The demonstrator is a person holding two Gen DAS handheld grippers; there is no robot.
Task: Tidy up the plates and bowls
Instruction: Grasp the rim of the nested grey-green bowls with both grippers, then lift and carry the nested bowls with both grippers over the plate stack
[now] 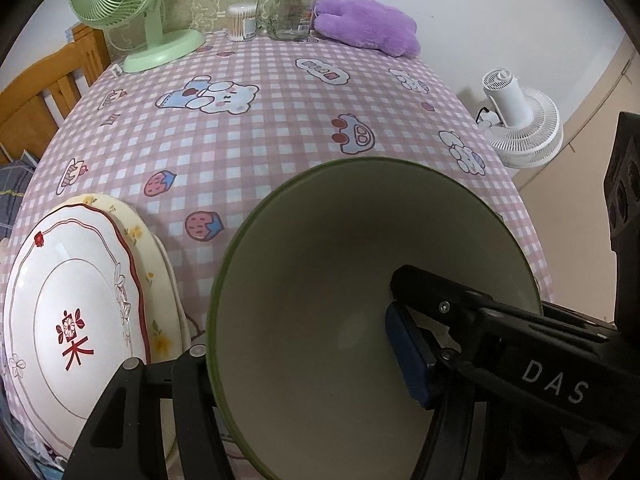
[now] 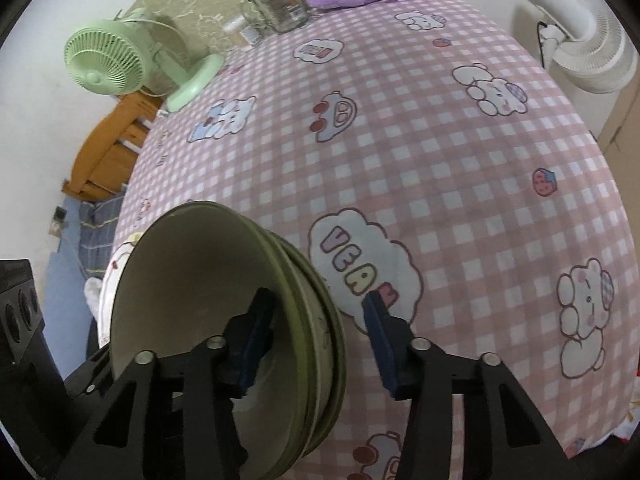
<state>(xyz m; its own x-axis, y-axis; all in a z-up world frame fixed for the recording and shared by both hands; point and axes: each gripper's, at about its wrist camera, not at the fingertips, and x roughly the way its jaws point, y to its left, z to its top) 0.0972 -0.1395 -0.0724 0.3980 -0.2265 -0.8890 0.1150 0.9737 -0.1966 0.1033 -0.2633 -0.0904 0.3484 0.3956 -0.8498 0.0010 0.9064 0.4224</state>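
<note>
A green-rimmed cream bowl point(image 1: 320, 280) fills the left wrist view. My left gripper point(image 1: 296, 356) straddles its near rim, one blue-padded finger point(image 1: 408, 352) inside, the other outside to the left; whether it grips the rim I cannot tell. Left of it lies a stack of plates point(image 1: 76, 304), a white one with red trim on a floral cream one. In the right wrist view several green bowls are nested point(image 2: 200, 300). My right gripper point(image 2: 316, 344) is open: its left pad point(image 2: 256, 340) is inside the top bowl and its right pad point(image 2: 380, 344) is outside, clear of the rims.
The table has a pink checked cloth point(image 1: 280, 128). At the far edge stand a green desk fan point(image 1: 132, 12), a cotton-swab tub point(image 1: 242, 22), a glass jar point(image 1: 290, 8) and a purple plush toy point(image 1: 368, 24). A white floor fan point(image 1: 520, 120) stands beyond the right edge.
</note>
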